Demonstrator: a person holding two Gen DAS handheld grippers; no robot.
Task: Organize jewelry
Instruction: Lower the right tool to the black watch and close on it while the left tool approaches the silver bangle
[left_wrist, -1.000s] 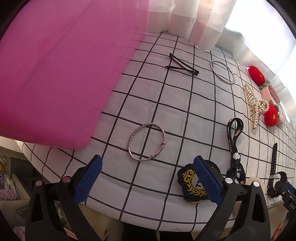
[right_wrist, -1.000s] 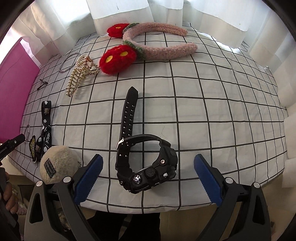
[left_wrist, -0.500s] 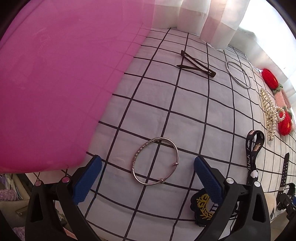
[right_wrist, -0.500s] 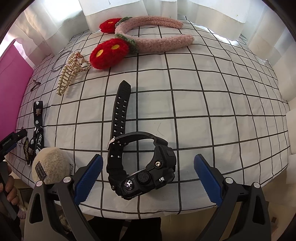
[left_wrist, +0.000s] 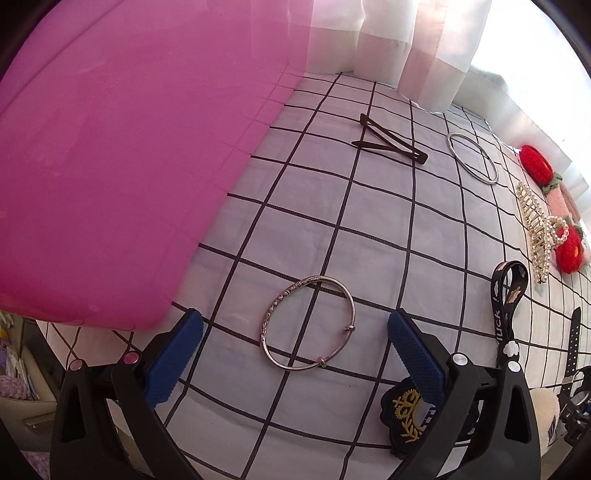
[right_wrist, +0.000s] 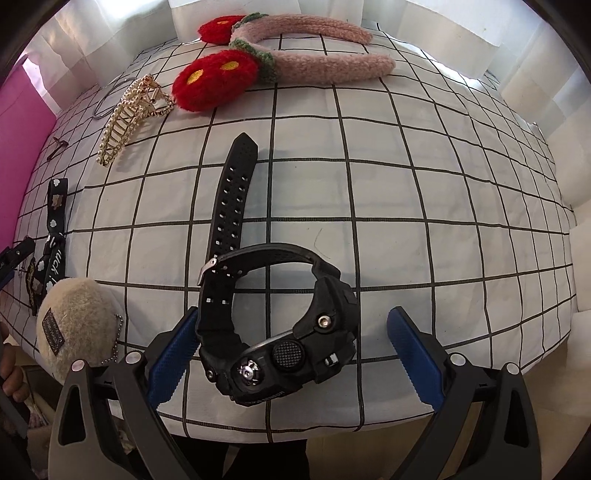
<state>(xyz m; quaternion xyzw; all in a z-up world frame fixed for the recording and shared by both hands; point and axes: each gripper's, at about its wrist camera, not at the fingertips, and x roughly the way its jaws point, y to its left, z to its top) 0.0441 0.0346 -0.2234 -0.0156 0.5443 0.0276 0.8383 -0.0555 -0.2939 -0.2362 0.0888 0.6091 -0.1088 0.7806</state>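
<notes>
A silver bangle (left_wrist: 309, 322) lies flat on the checked cloth, between the blue pads of my open left gripper (left_wrist: 295, 332), which touches nothing. A black wristwatch (right_wrist: 280, 321) lies on its side with its strap stretched away, between the pads of my open right gripper (right_wrist: 293, 334); its left pad (right_wrist: 171, 354) is close to the watch body. Farther off lie dark hair clips (left_wrist: 388, 144), a plain silver ring bangle (left_wrist: 472, 161), a pearl claw clip (right_wrist: 127, 114) and a pink headband with red flowers (right_wrist: 295, 62).
A pink sheet (left_wrist: 110, 147) covers the cloth's left side. A black lanyard (left_wrist: 504, 306), an embroidered badge (left_wrist: 406, 413) and a beige fluffy pompom (right_wrist: 74, 325) lie near the front edge. White curtains hang behind the table. The cloth's front edge drops off just under both grippers.
Both grippers have moved forward and lower. The bangle now sits between the left pads, and the watch sits closer between the right pads. Nothing on the table has moved.
</notes>
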